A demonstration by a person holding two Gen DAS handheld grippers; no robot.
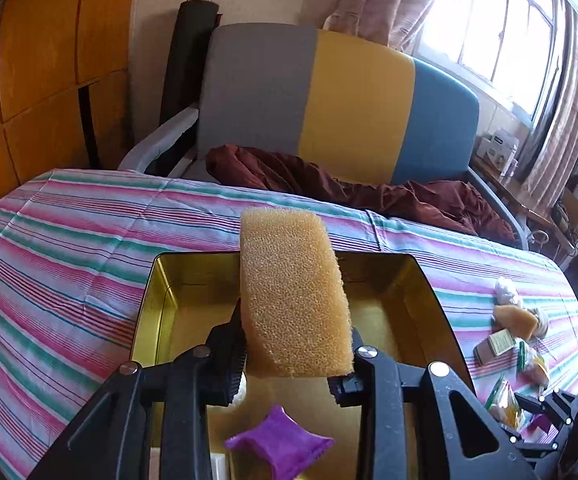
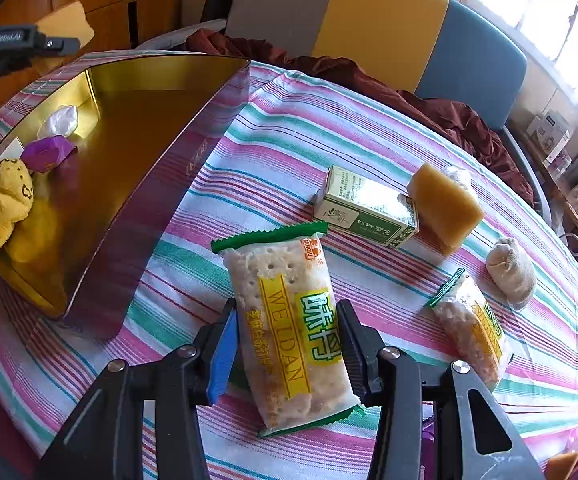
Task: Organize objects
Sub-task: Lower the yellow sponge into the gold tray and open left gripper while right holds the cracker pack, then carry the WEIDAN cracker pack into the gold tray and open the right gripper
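Note:
My left gripper is shut on a yellow sponge block, held upright above the open gold tin. A purple sachet lies in the tin below it. In the right wrist view the tin also holds a white wrapped piece, the purple sachet and a yellow plush toy. My right gripper is shut on a green-edged cracker packet lying on the striped tablecloth, its pads pressing both long sides. The left gripper with its sponge shows at the upper left.
On the cloth to the right lie a green-and-white box, a second yellow sponge, a beige pouch and another cracker packet. A grey, yellow and blue chair with a maroon cloth stands behind the table.

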